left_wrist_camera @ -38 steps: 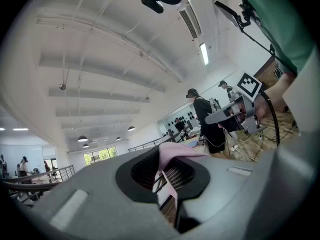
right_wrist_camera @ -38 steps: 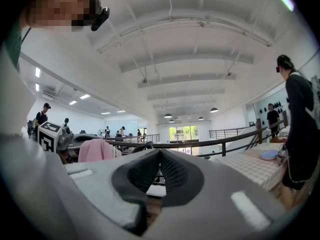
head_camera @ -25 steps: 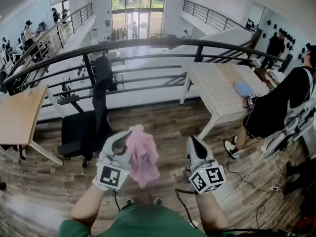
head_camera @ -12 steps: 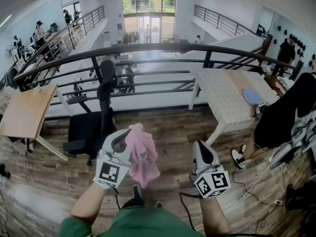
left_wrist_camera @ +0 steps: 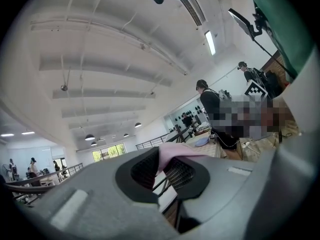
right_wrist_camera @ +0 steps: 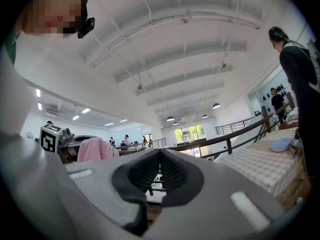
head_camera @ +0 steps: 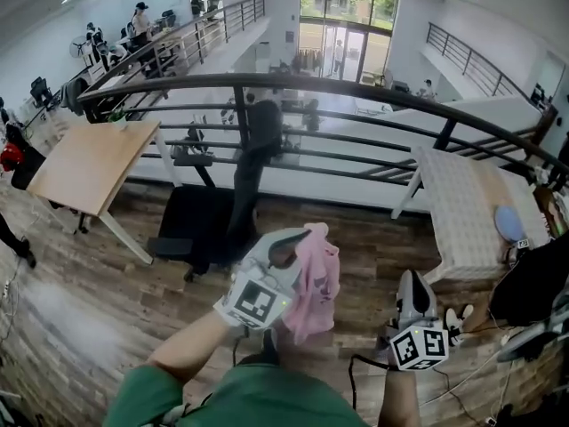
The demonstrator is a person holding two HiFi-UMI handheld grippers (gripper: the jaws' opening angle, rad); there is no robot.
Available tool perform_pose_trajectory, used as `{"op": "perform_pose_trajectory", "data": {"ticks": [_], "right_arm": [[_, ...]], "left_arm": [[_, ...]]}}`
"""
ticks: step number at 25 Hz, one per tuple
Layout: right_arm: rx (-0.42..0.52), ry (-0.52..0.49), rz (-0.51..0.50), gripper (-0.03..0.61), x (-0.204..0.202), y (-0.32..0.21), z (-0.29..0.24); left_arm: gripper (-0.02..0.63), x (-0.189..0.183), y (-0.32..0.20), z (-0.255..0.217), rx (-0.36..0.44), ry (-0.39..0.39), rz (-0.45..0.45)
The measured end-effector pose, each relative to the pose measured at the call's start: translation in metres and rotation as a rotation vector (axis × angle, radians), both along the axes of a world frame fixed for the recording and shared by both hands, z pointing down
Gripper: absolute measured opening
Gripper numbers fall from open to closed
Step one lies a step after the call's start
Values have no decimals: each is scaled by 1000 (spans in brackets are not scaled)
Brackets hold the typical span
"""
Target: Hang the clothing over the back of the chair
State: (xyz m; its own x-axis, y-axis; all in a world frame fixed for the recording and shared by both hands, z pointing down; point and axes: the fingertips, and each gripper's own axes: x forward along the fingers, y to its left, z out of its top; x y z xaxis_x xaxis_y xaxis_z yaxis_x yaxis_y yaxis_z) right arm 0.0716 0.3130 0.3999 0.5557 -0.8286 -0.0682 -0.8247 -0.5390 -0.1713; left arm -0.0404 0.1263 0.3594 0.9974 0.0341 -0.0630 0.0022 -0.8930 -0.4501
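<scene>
Along the curved black railing (head_camera: 356,85), a white table (head_camera: 462,212) and a wooden desk (head_camera: 93,163) flank a black office chair (head_camera: 200,225). The pink garment (head_camera: 316,278) dangles just in front of the chair (not on its back yet), pinched in the left gripper's (head_camera: 298,238) closed jaws. The right gripper (head_camera: 412,283) is clamped together on nothing.

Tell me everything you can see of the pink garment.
The pink garment is soft, thin-looking cloth, bunched and crumpled. The left gripper has its jaws shut on an upper fold; the rest hangs limp in the air. Nothing else seems to touch it. It is held short of the black chair, not yet over its back.
</scene>
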Motion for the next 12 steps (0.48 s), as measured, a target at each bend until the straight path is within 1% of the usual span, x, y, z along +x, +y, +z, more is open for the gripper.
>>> {"op": "perform_pose_trajectory", "data": {"ticks": [5, 8, 12], "right_arm": [[5, 7, 8, 3, 36, -52, -7], [3, 12, 7, 3, 56, -85, -13], [-14, -2, 1, 3, 74, -127, -9]], "left_arm": [[28, 35, -44, -1, 12, 2, 30], [28, 57, -72, -2, 0, 10, 38], [28, 76, -104, -3, -14, -4, 53]]}}
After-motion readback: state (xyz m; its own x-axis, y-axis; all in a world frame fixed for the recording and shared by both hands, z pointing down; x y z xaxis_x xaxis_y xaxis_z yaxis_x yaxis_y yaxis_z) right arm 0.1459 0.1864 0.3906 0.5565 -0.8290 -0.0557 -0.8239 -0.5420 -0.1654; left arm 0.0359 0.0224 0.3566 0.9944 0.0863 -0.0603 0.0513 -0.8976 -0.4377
